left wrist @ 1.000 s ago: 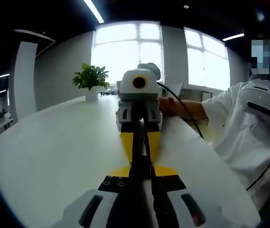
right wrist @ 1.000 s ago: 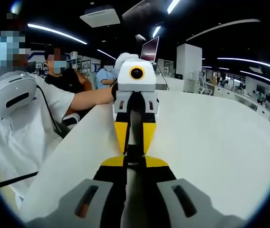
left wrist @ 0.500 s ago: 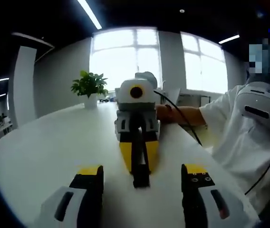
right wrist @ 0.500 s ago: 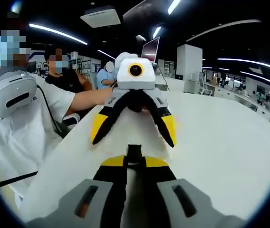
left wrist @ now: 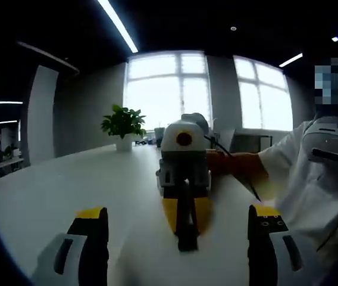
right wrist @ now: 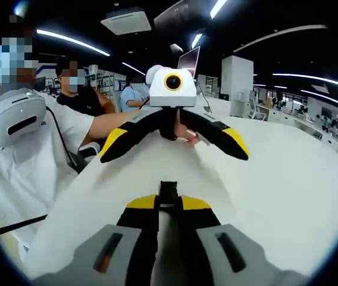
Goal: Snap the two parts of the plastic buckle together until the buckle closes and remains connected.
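Buckle (right wrist: 168, 193): a dark piece pinched in the jaws of the right hand-held gripper (right wrist: 168, 205), its end sticking out just past the yellow tips. In the left gripper view the same black piece (left wrist: 185, 229) sits between that gripper's closed yellow jaws. Whether both halves are joined cannot be told; the piece reads as one dark strip with no visible seam.

Left hand-held gripper (right wrist: 174, 132): jaws spread wide, holding nothing, hovering above the white desk (right wrist: 276, 196) opposite the right one and apart from the buckle. Its own jaws (left wrist: 178, 253) stand far apart at the bottom of the left gripper view.

Judgement on the step: the release looks made, so the check is whether the buckle stays joined. Best practice: keep the right grip steady and level, keep the buckle over the desk and in view, and avoid any twist that could unlatch it.

Pose: the two grippers face each other nose to nose, roughly in line. A person's hand (right wrist: 187, 134) holds the left gripper from behind, forearm reaching in from the white-sleeved side. Potted plant (left wrist: 122, 124) stands far back on the desk.
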Demonstrator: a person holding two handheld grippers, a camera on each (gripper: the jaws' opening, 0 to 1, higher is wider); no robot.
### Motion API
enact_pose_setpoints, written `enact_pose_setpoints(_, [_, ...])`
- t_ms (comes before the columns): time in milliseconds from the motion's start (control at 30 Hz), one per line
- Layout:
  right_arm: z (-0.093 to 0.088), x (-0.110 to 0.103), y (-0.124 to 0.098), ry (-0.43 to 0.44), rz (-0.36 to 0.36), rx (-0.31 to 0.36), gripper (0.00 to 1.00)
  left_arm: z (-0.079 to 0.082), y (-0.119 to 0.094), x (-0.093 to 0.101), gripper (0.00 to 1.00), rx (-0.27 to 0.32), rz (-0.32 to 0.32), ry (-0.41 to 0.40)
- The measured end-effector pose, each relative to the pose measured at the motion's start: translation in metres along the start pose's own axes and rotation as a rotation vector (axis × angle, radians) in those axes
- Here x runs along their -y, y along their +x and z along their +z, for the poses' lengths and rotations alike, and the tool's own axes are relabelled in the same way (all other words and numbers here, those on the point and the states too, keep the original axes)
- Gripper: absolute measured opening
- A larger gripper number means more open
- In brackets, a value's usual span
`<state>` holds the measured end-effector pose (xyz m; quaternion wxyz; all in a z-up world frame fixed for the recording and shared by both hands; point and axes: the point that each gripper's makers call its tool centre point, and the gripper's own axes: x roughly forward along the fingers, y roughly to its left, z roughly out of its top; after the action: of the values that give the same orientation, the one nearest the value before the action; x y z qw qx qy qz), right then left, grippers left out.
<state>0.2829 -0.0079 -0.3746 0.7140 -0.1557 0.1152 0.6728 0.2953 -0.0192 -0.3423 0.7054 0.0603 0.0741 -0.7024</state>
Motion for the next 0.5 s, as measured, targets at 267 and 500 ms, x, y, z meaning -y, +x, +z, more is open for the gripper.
enact_pose_setpoints(267, [0.000, 0.000, 0.001, 0.005, -0.011, 0.003, 0.11, 0.000, -0.001, -0.009, 0.97, -0.003, 0.079, 0.003])
enact_pose_setpoints(500, [0.000, 0.002, 0.001, 0.026, -0.037, 0.006, 0.11, 0.002, -0.005, -0.024, 0.98, 0.010, 0.173, 0.006])
